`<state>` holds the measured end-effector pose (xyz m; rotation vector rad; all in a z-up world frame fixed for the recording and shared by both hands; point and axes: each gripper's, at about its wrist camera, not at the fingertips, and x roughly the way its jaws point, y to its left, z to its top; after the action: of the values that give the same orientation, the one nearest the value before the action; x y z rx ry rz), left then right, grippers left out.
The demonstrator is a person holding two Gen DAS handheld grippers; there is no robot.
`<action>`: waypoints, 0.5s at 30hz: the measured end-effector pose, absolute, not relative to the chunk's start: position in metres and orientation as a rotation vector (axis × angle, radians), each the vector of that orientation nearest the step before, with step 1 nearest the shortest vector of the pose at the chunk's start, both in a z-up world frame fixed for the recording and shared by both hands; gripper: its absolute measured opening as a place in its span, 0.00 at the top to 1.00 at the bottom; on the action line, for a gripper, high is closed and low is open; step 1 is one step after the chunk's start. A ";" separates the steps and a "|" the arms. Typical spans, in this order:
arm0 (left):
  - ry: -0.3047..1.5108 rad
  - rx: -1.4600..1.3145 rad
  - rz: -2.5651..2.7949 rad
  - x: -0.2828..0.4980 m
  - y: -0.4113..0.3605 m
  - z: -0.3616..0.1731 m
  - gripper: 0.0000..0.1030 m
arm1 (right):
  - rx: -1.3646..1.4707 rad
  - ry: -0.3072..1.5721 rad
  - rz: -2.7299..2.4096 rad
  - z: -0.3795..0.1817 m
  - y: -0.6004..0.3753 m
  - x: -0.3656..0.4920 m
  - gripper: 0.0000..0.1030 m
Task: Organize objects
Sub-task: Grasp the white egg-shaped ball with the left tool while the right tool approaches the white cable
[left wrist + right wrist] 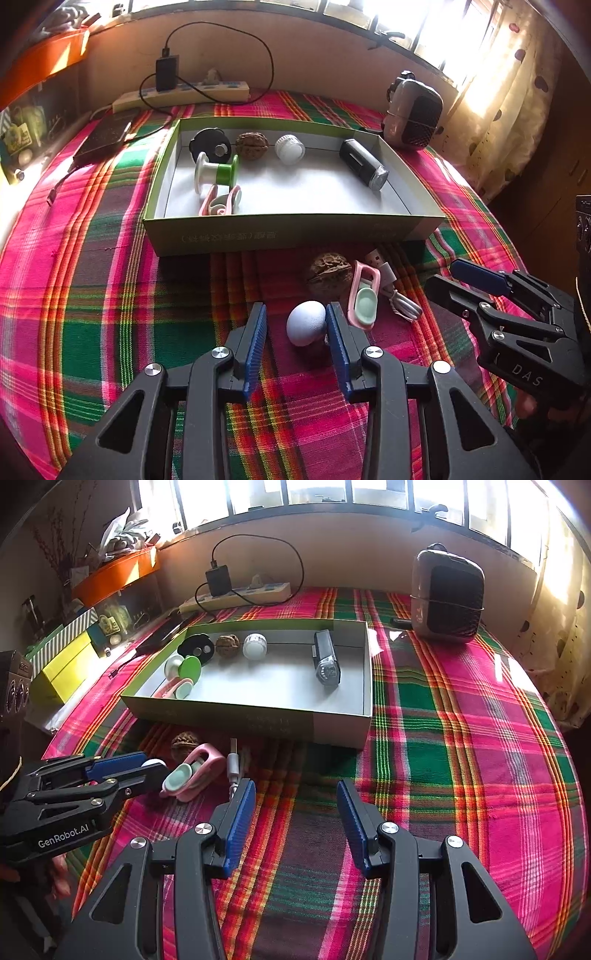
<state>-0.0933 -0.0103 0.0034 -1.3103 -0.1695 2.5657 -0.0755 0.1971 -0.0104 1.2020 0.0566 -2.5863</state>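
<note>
A pale egg-shaped object (306,323) lies on the plaid cloth between the fingers of my left gripper (296,318), which is open around it; the right pad touches it. Beside it lie a walnut (330,273), a pink and mint clip (364,297) and a white USB cable (393,291). The open cardboard box (295,230) holds a black disc, a walnut, a white cap, a spool, a pink clip and a black cylinder (364,164). My right gripper (295,805) is open and empty over the cloth, right of the cable (234,764).
A small heater (447,598) stands at the back right. A power strip (240,594) with a charger lies along the wall. A dark flat device (105,138) lies left of the box. Yellow boxes (62,664) sit at the left edge.
</note>
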 end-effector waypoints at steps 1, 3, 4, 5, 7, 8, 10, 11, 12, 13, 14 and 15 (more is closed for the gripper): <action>-0.174 -1.312 2.565 -0.093 -0.010 0.003 0.70 | 1.205 0.058 -2.586 -0.011 0.197 -0.076 0.54; -0.181 -1.310 2.562 -0.094 -0.011 0.003 0.70 | 1.207 0.062 -2.584 -0.012 0.196 -0.076 0.54; -0.182 -1.309 2.563 -0.093 -0.011 0.003 0.70 | 1.208 0.064 -2.583 -0.012 0.196 -0.076 0.54; -0.186 -1.310 2.564 -0.093 -0.012 0.003 0.70 | 1.209 0.067 -2.583 -0.012 0.195 -0.076 0.54; -0.186 -1.307 2.565 -0.093 -0.013 0.003 0.74 | 1.211 0.076 -2.580 -0.012 0.193 -0.076 0.54; -0.183 -1.310 2.572 -0.092 -0.014 0.003 0.75 | 1.212 0.081 -2.579 -0.012 0.192 -0.076 0.54; -0.184 -1.306 2.576 -0.091 -0.017 0.003 0.79 | 1.211 0.088 -2.576 -0.012 0.190 -0.076 0.54; -0.189 -1.304 2.578 -0.091 -0.019 0.003 0.79 | 1.211 0.091 -2.574 -0.012 0.189 -0.077 0.54; -0.192 -1.302 2.577 -0.090 -0.020 0.003 0.80 | 1.211 0.094 -2.572 -0.012 0.188 -0.077 0.54; -0.197 -1.300 2.578 -0.090 -0.022 0.003 0.80 | 1.212 0.097 -2.569 -0.012 0.186 -0.077 0.54; -0.201 -1.298 2.581 -0.089 -0.024 0.003 0.81 | 1.212 0.101 -2.567 -0.012 0.185 -0.077 0.54; -0.200 -1.296 2.588 -0.089 -0.026 0.003 0.81 | 1.212 0.105 -2.565 -0.012 0.183 -0.077 0.54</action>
<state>-0.0886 -0.0258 0.0029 -1.2958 -0.1998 2.5883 -0.0771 0.1830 -0.0120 1.2117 0.1048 -2.5645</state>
